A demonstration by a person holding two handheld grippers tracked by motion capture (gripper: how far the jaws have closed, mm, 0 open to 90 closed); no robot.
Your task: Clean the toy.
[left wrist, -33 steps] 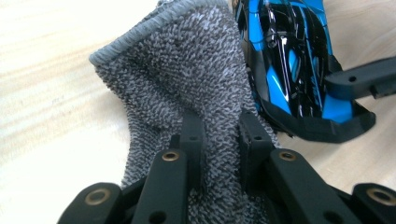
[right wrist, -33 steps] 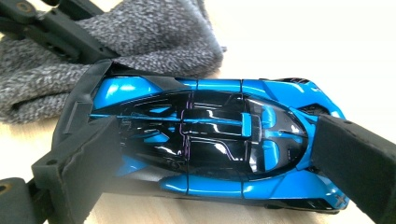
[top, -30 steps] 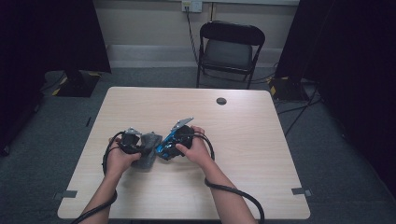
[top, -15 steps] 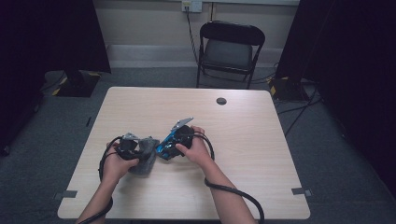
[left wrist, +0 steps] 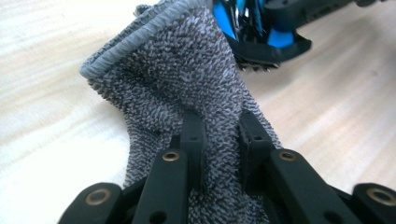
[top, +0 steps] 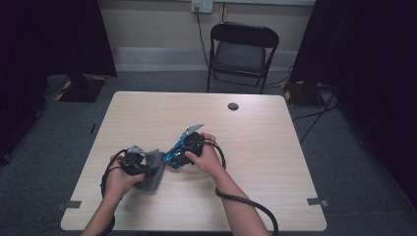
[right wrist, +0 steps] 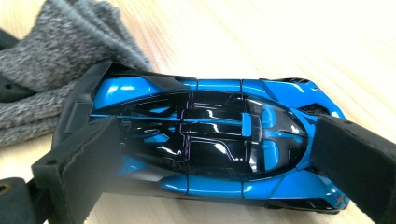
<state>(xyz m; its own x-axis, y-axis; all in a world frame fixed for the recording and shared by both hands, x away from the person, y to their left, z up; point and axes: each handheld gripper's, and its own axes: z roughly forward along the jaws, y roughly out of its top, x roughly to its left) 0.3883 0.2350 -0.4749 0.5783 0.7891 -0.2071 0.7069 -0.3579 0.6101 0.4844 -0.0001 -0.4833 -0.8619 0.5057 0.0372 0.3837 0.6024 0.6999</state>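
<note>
A grey terry cloth lies bunched on the wooden table, left of the middle. My left gripper is shut on it; in the left gripper view both black jaws pinch a fold of the cloth, with the left gripper low over the tabletop. A blue and black toy car sits just right of the cloth. My right gripper is shut on the toy car, one pad at its tail and one at its nose. The car's tail touches the cloth.
A small black round disc sits on the table near its far edge. A black folding chair stands beyond the table. Cables trail from both grippers toward the near edge. Bare tabletop lies to the right and far side.
My left hand has shifted a little to the left and nearer the person, taking the cloth with it. The right hand and the car have stayed put.
</note>
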